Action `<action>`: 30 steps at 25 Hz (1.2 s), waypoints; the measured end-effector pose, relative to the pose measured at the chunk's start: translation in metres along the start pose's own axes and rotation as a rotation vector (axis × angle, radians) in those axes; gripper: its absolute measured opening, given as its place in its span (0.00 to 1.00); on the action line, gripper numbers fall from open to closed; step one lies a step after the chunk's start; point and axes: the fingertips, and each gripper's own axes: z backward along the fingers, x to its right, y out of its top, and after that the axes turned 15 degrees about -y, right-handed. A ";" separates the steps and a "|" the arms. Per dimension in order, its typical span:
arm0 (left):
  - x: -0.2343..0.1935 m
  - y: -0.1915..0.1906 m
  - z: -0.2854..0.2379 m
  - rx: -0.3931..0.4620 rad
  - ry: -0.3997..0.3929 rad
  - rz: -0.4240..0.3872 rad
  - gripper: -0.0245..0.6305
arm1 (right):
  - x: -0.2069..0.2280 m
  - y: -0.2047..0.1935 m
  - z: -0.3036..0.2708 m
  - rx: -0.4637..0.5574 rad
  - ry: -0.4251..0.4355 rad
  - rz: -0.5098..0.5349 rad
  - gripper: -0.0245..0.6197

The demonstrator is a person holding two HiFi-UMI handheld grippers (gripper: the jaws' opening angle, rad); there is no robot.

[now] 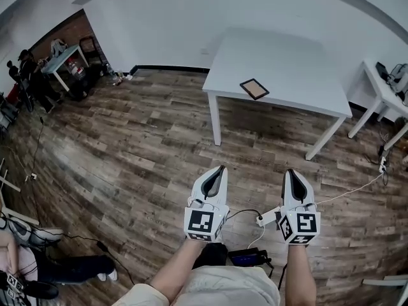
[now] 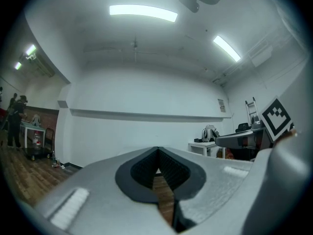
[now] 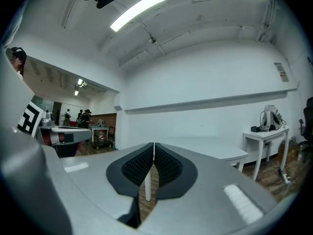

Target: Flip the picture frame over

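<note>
A small dark-edged picture frame with a tan face lies flat on the white table, near its front edge. Both grippers are held well short of the table, over the wooden floor. My left gripper is shut, its jaws meeting at the tips with nothing between them. My right gripper is shut and empty too. In the left gripper view the left gripper points at the white wall. In the right gripper view the right gripper points toward the table and one of its legs.
A second white table with bags stands at the right. Cables run over the floor near my feet. A cart table and people stand in the far left room. A person's legs lie at the lower left.
</note>
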 end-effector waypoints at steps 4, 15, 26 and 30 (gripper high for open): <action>-0.050 -0.001 -0.020 0.006 -0.008 -0.002 0.04 | -0.023 0.005 -0.046 -0.001 -0.014 0.012 0.09; -0.139 -0.016 -0.067 -0.005 -0.029 0.004 0.04 | -0.058 -0.002 -0.128 -0.037 -0.032 0.005 0.09; -0.173 -0.027 -0.143 -0.013 -0.055 -0.004 0.04 | -0.038 -0.020 -0.214 -0.055 -0.040 -0.035 0.09; -0.184 -0.028 -0.193 -0.025 -0.047 -0.004 0.04 | -0.020 -0.029 -0.258 -0.070 -0.028 -0.050 0.09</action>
